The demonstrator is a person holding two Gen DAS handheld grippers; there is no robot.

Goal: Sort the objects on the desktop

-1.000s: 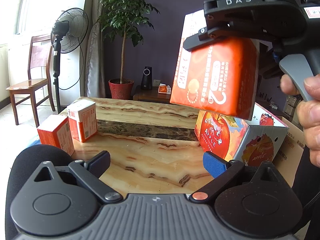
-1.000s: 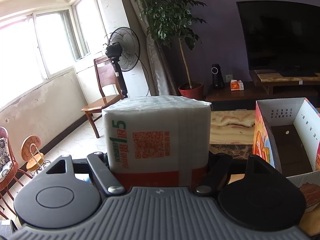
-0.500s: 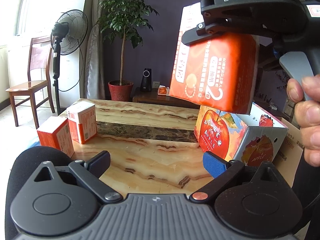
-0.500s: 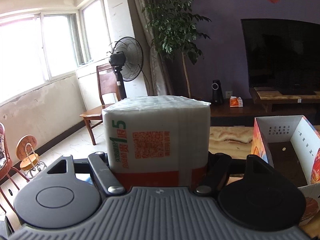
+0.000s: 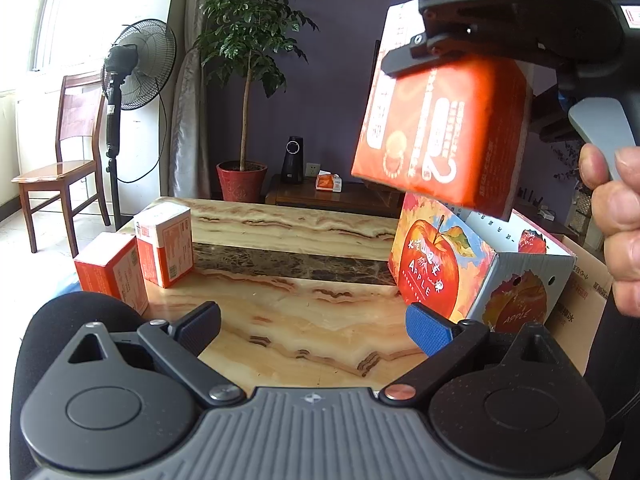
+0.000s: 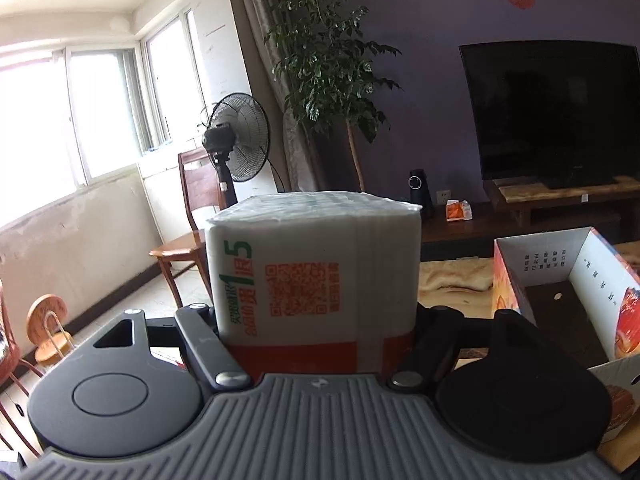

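Fingers of the left gripper stand apart over the marble table, grasping nothing. From the left wrist, the right gripper holds an orange tissue pack in the air above the apple carton, hiding its opening. A person's hand is cut off at the right edge. Two more tissue packs stand on the table's left.

From the right wrist, both fingers clamp the tissue pack, which hides their tips. The apple carton, partly cut off, shows a bare floor.
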